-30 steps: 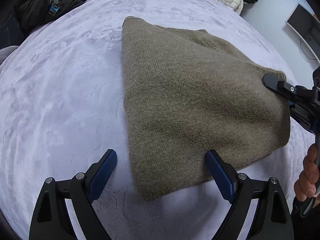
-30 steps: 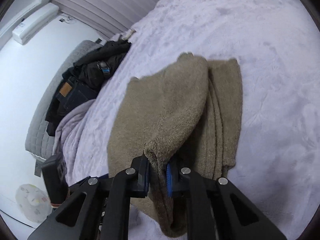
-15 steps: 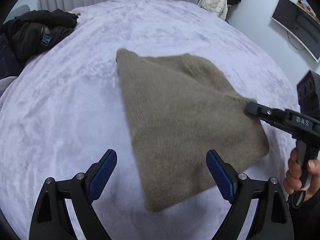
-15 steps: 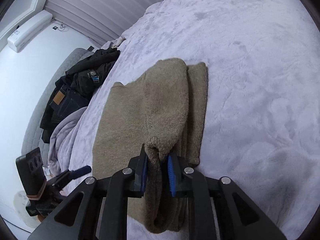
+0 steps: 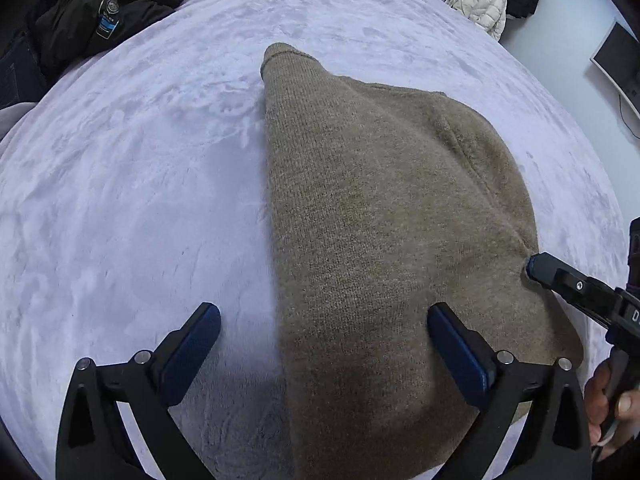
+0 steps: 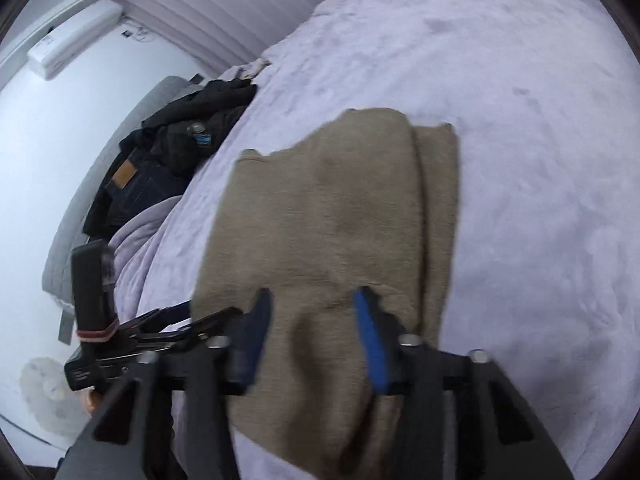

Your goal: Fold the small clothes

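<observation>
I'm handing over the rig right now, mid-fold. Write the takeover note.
Left claw: jaws opening, wide, straddling the olive knit sweater's near left edge, gripping nothing.
Right claw: jaws closing, the sweater's right-side fabric between them; the view is blurred.
Sweater: lies on the lilac bed cover, layers stacked along its right side.
Done: lengthwise fold.
To do: probably fold it shorter, then smooth it.

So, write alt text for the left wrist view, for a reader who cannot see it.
A folded olive knitted sweater lies on a pale lilac bedspread. The left tool, its jaws opening and gripping nothing, hangs over the sweater's near left edge, one finger above each side. A black jacket lies at the far left.
</observation>
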`<state>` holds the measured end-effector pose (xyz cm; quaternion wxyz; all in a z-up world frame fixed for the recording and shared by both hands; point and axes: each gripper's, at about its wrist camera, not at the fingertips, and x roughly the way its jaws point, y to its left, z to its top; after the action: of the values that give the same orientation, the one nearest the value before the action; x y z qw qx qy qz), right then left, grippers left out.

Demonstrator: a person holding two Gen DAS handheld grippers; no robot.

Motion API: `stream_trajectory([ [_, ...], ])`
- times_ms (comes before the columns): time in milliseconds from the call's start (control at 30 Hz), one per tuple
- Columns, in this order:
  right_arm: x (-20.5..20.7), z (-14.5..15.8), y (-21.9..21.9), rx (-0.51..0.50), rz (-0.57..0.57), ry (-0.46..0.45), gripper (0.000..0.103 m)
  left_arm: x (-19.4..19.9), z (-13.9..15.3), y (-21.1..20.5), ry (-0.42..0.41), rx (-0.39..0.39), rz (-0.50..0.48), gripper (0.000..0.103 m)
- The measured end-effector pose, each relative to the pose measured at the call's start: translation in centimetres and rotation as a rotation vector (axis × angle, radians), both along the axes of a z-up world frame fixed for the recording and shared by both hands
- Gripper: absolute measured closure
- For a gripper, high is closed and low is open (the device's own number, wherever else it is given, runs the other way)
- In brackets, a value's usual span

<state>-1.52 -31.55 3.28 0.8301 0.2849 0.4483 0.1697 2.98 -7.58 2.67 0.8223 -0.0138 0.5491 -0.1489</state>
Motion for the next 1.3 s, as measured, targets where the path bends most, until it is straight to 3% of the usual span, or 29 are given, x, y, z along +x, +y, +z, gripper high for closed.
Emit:
stream_trajectory([
  [33,-0.1,-0.4,-0.9,0.043,-0.013,0.009,0.087,0.1,0.3,0.3,0.011,-0.008,0.000,0.000],
  [100,-0.2,-0.1,-1.8,0.104,-0.005,0.028,0.086,0.1,2.0,0.5,-0.038,-0.012,0.005,0.000],
  [133,-0.4,0.8,-1.7,0.086,0.006,0.014,0.085,0.1,3.0,0.6,-0.083,-0.008,0.004,0.000],
  [167,-0.5,2.1,-1.4,0.046,0.020,-0.024,0.077,0.4,3.8,0.6,-0.119,0.001,0.007,0.000],
  [200,-0.5,3.3,-1.0,0.009,0.032,-0.065,0.068,1.0,4.3,0.5,-0.143,0.011,0.019,0.000],
  [233,-0.3,4.5,-0.7,-0.020,0.041,-0.101,0.037,1.9,4.7,0.5,-0.147,0.017,0.039,0.000],
  [267,0.2,5.6,-0.4,-0.045,0.045,-0.135,0.014,2.9,4.6,0.6,-0.133,0.019,0.060,0.000],
  [300,0.9,6.4,-0.1,-0.063,0.047,-0.174,0.012,4.1,4.3,0.8,-0.109,0.015,0.084,0.000],
  [367,3.3,6.5,0.5,-0.061,0.088,-0.176,0.012,6.1,3.1,1.0,-0.052,0.015,0.122,0.000],
  [467,7.4,4.0,0.8,0.063,0.166,-0.057,0.012,7.6,1.0,0.9,0.013,0.031,0.137,0.000],
  [533,9.9,1.5,0.8,0.080,0.170,0.031,0.013,8.0,0.1,0.7,0.016,0.045,0.126,0.000],
  [600,11.2,-0.2,-0.2,0.086,0.139,0.056,0.024,8.3,-0.5,0.7,0.019,0.038,0.129,0.000],
  [667,12.0,-1.1,-1.5,0.096,0.098,0.055,0.047,8.5,-1.0,0.5,0.028,0.021,0.128,0.000],
  [700,12.0,-1.4,-2.3,0.105,0.073,0.053,0.049,8.7,-1.2,0.5,0.029,0.015,0.125,0.000],
  [800,11.7,-1.5,-2.8,0.073,0.070,0.045,0.049,8.7,-1.2,0.1,0.016,0.023,0.112,0.000],
  [900,10.8,0.4,-2.2,-0.080,0.049,0.051,0.045,8.3,-0.1,-0.3,-0.014,0.062,0.107,0.000],
  [967,9.7,2.5,-1.2,-0.202,0.041,0.004,0.027,7.8,0.9,-0.4,-0.036,0.074,0.096,0.000],
  [1067,7.3,5.2,0.4,-0.363,0.041,-0.077,0.020,6.7,2.1,-0.5,-0.058,0.055,0.075,0.000],
  [1167,5.6,5.3,0.1,-0.396,0.056,-0.067,0.020,5.6,2.6,-1.0,-0.072,0.039,0.034,0.000],
  [1300,4.5,3.4,-1.7,-0.300,0.016,0.012,0.020,4.5,2.5,-1.6,-0.075,0.066,0.013,0.000],
])
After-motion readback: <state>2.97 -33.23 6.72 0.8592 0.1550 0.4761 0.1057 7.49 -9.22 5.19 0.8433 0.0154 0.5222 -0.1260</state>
